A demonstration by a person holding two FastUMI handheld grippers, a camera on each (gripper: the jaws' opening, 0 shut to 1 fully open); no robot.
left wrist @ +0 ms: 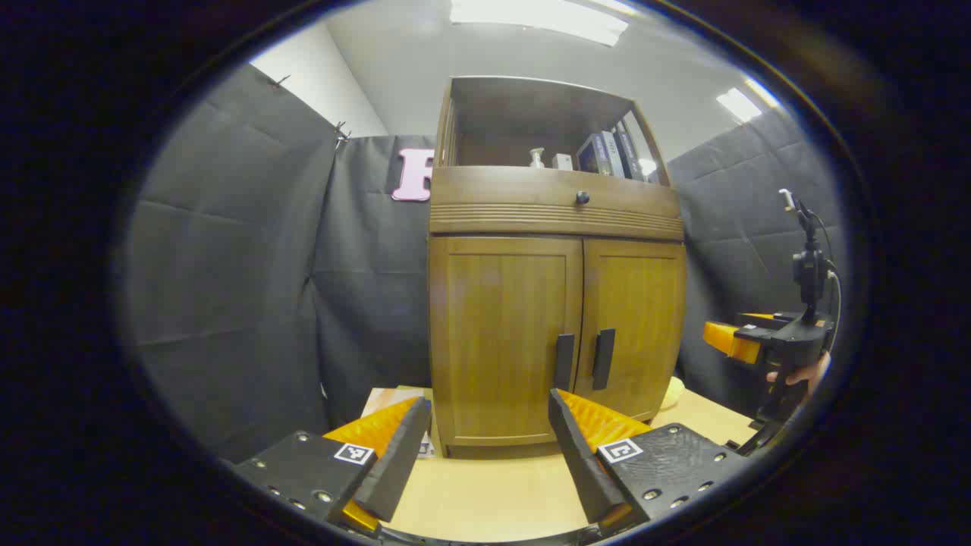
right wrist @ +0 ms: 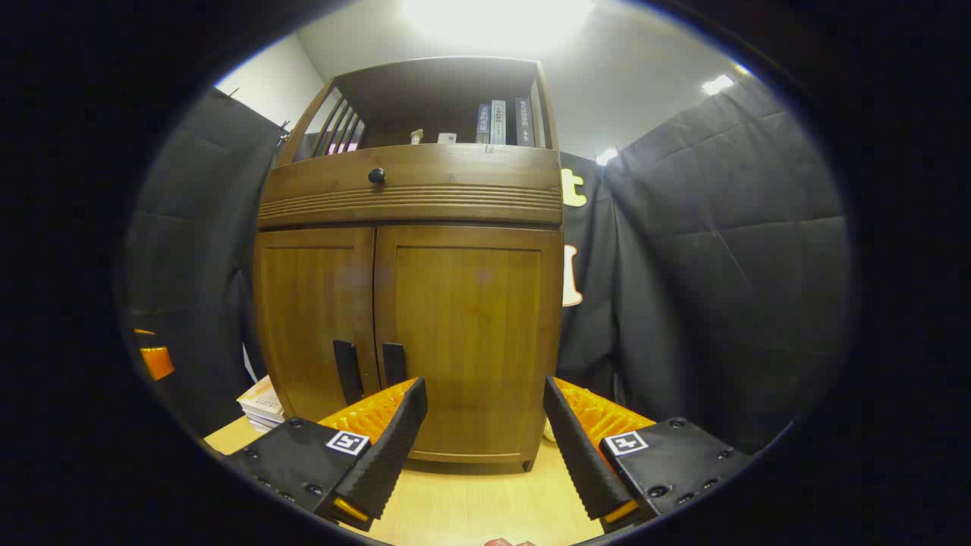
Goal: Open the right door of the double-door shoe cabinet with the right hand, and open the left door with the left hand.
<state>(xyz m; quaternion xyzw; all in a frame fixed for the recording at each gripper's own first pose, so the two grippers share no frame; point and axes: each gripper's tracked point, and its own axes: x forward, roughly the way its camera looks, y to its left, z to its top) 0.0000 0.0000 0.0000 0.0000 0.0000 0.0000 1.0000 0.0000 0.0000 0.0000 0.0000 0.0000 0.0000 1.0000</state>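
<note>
Doors (right wrist: pixel 410 334) are seen closed — nothing begun. Right tongs (right wrist: pixel 485 425) and left tongs (left wrist: pixel 485 440), both released, are held before the cabinet (left wrist: pixel 554 220); right handle (right wrist: pixel 393 364) must be gripped first.

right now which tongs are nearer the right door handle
Right, as far as these views tell. The right tongs sit open before the right door, its handle just left of them. The left tongs face the left door, farther from that handle.

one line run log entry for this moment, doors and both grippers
stage: approach | right door: closed | left door: closed | left gripper: open, empty | right gripper: open, empty | contact: none
</note>
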